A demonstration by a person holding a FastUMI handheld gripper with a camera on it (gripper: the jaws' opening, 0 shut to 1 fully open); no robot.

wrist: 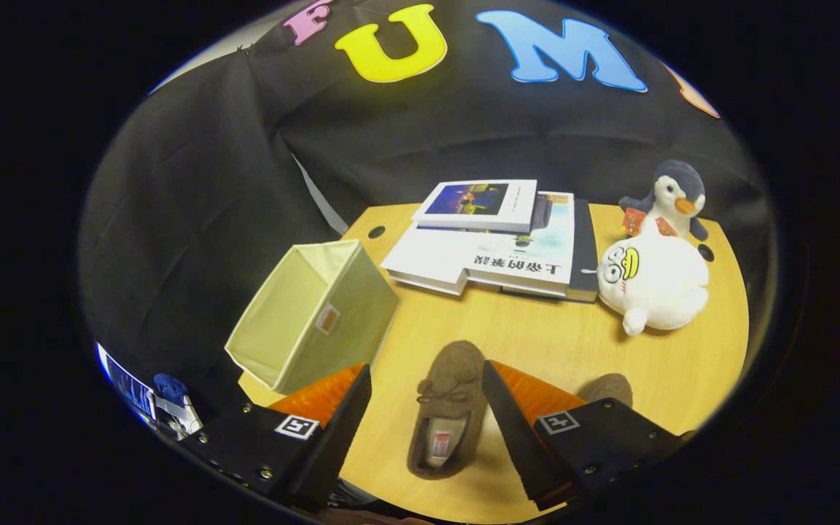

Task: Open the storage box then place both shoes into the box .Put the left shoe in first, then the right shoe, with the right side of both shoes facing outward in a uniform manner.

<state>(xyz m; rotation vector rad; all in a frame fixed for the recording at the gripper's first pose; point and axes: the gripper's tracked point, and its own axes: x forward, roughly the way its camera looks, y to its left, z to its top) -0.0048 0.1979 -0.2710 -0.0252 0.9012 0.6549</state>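
Gripper (427,394) fingers spread apart, one brown shoe (446,412) lying between them, untouched. Second shoe (608,388) behind the right finger; storage box (314,315) ahead-left, open.

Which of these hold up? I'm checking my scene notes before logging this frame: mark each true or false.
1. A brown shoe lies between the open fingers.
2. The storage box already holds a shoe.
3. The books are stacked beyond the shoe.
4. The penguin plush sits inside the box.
1. True: the brown shoe lies between the fingers of the gripper, which stand apart and do not press on it.
2. False: the storage box is open with no shoe seen inside; the second shoe is on the table.
3. True: the books lie beyond it.
4. False: the penguin plush stands behind the white plush, beside the books.
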